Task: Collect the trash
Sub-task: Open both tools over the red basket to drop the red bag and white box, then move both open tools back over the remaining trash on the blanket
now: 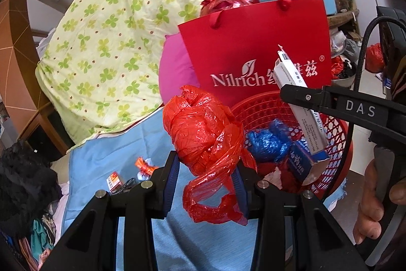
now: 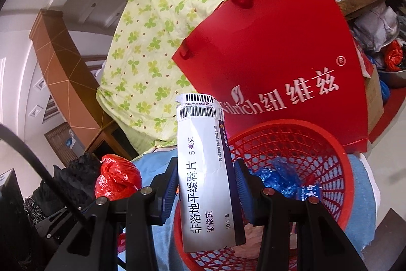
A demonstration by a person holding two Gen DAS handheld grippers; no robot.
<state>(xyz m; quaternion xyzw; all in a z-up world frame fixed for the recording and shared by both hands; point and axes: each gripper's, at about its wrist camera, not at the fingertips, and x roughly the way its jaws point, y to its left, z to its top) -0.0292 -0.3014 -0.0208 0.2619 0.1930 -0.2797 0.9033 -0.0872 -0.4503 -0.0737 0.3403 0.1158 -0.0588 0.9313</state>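
My left gripper [image 1: 206, 180] is shut on a crumpled red plastic bag [image 1: 205, 133], held just left of the red mesh basket [image 1: 337, 144]. My right gripper [image 2: 206, 182] is shut on a white and purple medicine box [image 2: 203, 169], standing upright over the basket [image 2: 327, 159]. In the left wrist view that box [image 1: 304, 103] hangs above the basket rim in the right gripper's black fingers [image 1: 304, 95]. Inside the basket lie a crumpled blue bag [image 1: 269, 141], a small blue carton [image 1: 304, 161] and pale paper scraps. The red bag [image 2: 116, 177] shows at the left of the right wrist view.
A red Nilrich paper bag [image 1: 253, 47] stands right behind the basket. A green clover quilt [image 1: 109, 42] and a pink cushion [image 1: 175, 62] lie to the left. Small wrappers [image 1: 142, 166] rest on the blue cloth [image 1: 106, 161]. A hand [image 1: 373, 207] grips the right tool.
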